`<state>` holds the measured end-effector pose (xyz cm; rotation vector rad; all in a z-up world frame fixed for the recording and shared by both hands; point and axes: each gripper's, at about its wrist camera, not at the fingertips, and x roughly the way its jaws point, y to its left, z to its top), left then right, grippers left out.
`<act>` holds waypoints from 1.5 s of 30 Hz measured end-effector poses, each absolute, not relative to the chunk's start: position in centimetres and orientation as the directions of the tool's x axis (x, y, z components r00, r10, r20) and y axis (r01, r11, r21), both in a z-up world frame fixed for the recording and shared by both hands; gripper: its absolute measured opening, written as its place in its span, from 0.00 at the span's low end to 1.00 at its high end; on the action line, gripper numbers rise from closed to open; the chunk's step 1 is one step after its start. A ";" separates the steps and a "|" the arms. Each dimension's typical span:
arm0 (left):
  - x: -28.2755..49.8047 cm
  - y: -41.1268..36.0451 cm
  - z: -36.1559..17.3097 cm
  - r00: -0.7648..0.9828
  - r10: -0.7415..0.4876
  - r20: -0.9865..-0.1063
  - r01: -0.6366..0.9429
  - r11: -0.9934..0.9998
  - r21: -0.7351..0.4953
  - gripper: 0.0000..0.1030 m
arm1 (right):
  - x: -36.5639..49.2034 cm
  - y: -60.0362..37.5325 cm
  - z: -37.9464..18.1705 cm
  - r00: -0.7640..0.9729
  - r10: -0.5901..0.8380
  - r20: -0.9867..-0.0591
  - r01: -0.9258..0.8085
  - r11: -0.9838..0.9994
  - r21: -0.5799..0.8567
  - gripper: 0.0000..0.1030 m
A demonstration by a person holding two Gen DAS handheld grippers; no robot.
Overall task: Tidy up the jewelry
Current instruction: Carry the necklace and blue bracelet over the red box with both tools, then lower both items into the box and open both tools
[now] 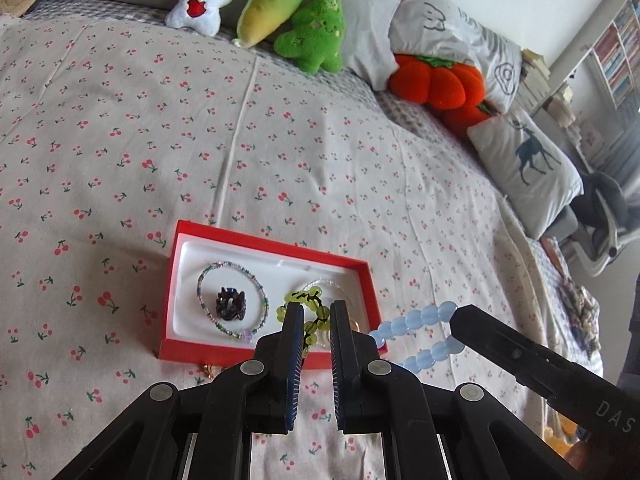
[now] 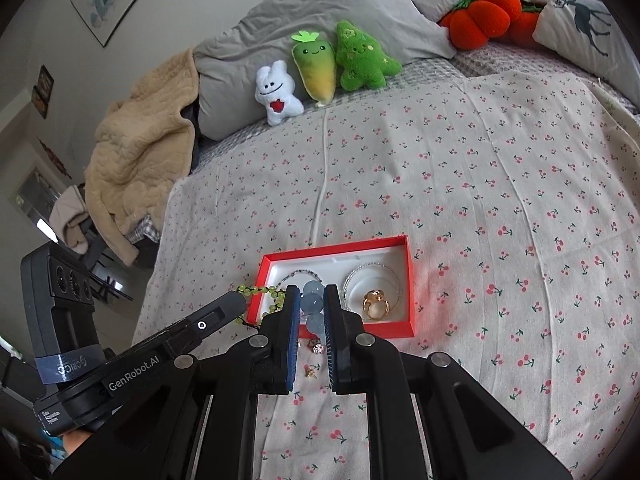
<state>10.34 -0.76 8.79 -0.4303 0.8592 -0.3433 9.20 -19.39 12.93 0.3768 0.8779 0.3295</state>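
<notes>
A red jewelry box (image 1: 208,236) with a white liner lies on the cherry-print bedsheet; it also shows in the right wrist view (image 2: 408,280). It holds a thin beaded bracelet (image 1: 208,272), a dark ring (image 1: 230,304), a clear bead bracelet (image 2: 372,270) and a gold ring (image 2: 376,304). My left gripper (image 1: 316,312) is shut on a green bead bracelet (image 1: 300,296) above the box. My right gripper (image 2: 312,300) is shut on a blue bead bracelet (image 2: 314,300), which hangs beside the box's right end (image 1: 416,320).
Small gold earrings (image 2: 314,360) lie on the sheet in front of the box. Plush toys (image 1: 280,12), an orange pumpkin cushion (image 1: 436,80) and pillows line the far end of the bed. A beige blanket (image 2: 140,152) hangs off the left edge.
</notes>
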 end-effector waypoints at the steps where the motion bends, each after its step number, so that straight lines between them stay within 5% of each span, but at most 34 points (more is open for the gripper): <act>1: 10.8 -0.7 8.6 0.611 -0.457 -0.647 0.115 0.860 -0.498 0.07 | 9.5 -19.3 12.9 0.600 0.429 -0.675 -0.124 0.883 0.452 0.12; 18: 15.2 0.9 2.9 0.583 -0.332 -0.742 -0.007 0.911 -0.413 0.07 | 14.4 -16.5 9.3 0.551 0.464 -0.694 -0.134 0.869 0.476 0.12; 34: 15.0 0.6 2.9 0.584 -0.271 -0.765 -0.006 0.941 -0.338 0.09 | 16.4 -19.7 5.3 0.540 0.283 -0.793 0.011 0.939 0.343 0.13; 38: 14.1 0.3 3.8 0.591 -0.250 -0.767 0.003 0.951 -0.308 0.27 | 15.8 -20.0 5.9 0.531 0.291 -0.796 0.004 0.938 0.345 0.16; 45: 12.0 0.2 5.3 0.599 -0.219 -0.770 0.035 0.968 -0.249 0.48 | 13.5 -19.7 7.6 0.539 0.250 -0.805 -0.030 0.960 0.279 0.36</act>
